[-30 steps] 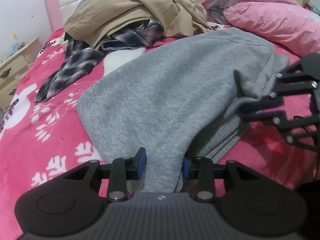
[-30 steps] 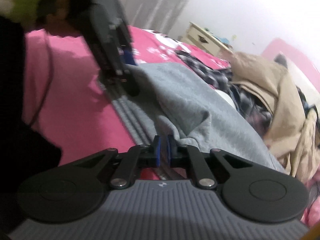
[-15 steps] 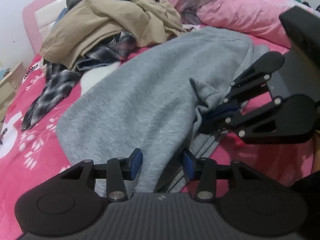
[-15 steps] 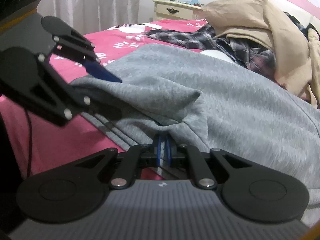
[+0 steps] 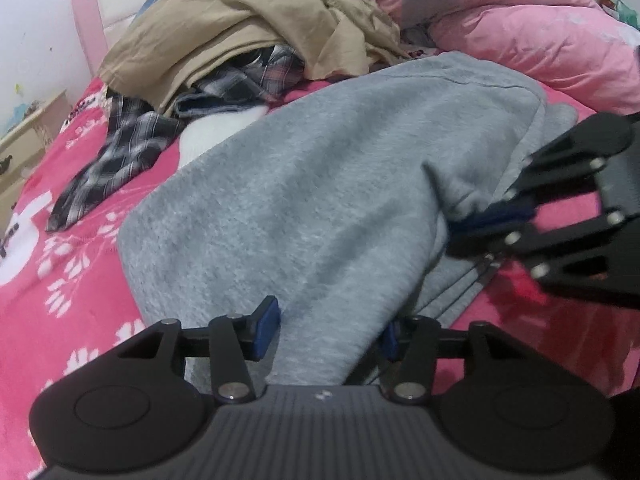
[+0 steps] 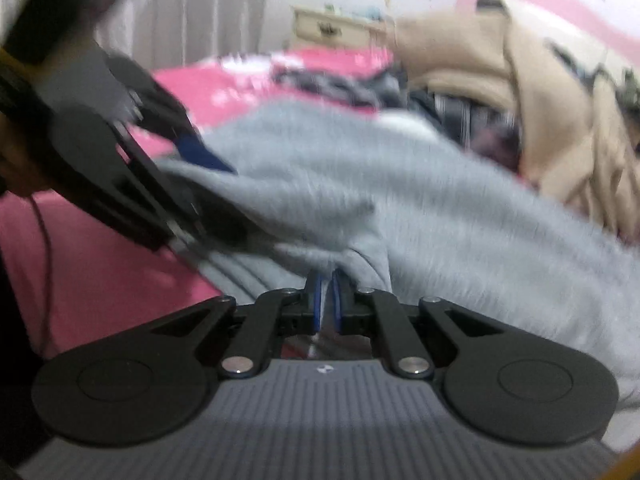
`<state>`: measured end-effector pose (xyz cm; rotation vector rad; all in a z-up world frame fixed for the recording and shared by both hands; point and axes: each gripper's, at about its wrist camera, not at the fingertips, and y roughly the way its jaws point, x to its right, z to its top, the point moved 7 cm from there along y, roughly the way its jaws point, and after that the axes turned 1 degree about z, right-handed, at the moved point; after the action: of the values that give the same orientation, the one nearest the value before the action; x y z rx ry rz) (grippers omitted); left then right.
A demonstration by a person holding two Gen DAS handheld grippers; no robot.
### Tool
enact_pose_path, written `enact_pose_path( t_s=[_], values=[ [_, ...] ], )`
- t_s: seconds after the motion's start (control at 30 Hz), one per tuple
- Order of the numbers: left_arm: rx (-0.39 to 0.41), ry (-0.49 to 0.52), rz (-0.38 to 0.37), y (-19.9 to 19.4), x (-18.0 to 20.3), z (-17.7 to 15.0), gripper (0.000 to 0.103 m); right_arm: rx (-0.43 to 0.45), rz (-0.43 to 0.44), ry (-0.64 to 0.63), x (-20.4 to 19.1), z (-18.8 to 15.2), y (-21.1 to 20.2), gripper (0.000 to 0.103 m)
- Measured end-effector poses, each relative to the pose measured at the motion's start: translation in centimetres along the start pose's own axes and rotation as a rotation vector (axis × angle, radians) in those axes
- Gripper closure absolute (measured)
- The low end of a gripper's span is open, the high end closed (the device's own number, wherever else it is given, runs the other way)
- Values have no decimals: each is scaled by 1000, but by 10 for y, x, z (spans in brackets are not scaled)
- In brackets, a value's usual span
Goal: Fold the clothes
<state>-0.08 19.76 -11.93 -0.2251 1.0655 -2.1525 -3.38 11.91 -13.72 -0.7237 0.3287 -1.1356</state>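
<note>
A grey sweatshirt (image 5: 320, 184) lies spread on the pink bed, its near edge folded over. My left gripper (image 5: 328, 332) stands open with the sweatshirt's near edge lying between its blue pads, not clamped. My right gripper (image 6: 326, 300) is shut on a bunched fold of the grey sweatshirt (image 6: 400, 208). The right gripper also shows in the left wrist view (image 5: 496, 216) at the right, pinching the cloth's right edge. The left gripper shows in the right wrist view (image 6: 200, 184) at the left, over the cloth's edge. The right wrist view is blurred.
A pile of tan and plaid clothes (image 5: 240, 48) sits at the head of the bed. A pink duvet (image 5: 540, 40) lies at the back right. The pink flowered blanket (image 5: 60, 272) covers the bed. A cream nightstand (image 6: 336, 32) stands beside the pink headboard (image 5: 86, 24).
The left gripper's jaws have opened wider around the sweatshirt's edge. The right gripper has stayed shut on the fold and shifted, with the view now blurred by motion.
</note>
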Motion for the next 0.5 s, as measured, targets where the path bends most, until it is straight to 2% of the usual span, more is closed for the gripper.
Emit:
enact_pose_path(
  t_s=[0.2,0.33,0.4,0.5],
  values=[
    [75,44,1,-5,14,17,53,-4,8,29,3,1,4,100],
    [72,56,2,4,24,32,54,-7,10,38,5,1,7,100],
    [70,43,-2,9,24,39,55,-8,7,34,4,1,7,100],
    [81,-2,-10,14,23,46,62,-9,10,34,7,2,8,100]
  ],
)
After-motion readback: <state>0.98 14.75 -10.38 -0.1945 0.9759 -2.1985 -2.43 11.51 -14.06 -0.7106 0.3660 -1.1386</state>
